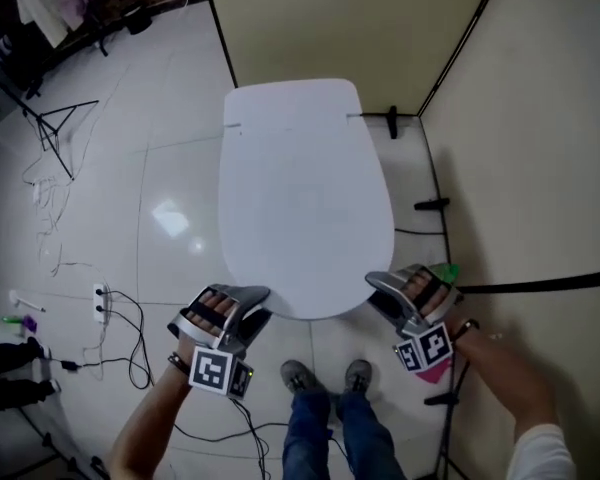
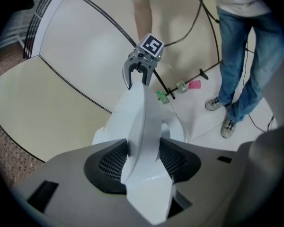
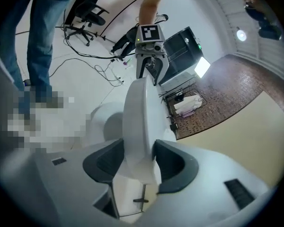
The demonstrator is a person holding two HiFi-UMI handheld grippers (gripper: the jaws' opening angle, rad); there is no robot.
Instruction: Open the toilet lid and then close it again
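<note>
Lid (image 1: 305,198) hides bowl (image 3: 98,116) in head view | left claw (image 1: 252,306), right claw (image 1: 380,290) grip front rim

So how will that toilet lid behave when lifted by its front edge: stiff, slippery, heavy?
Probably stiff: the toilet lid keeps its shape though the left gripper and right gripper clamp only its front edge. Likely slippery: smooth, glossy surface. It should swing rather than lift free, seemingly hinged at the back.

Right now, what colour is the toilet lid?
The toilet lid is plain white, shown best in the head view.
</note>
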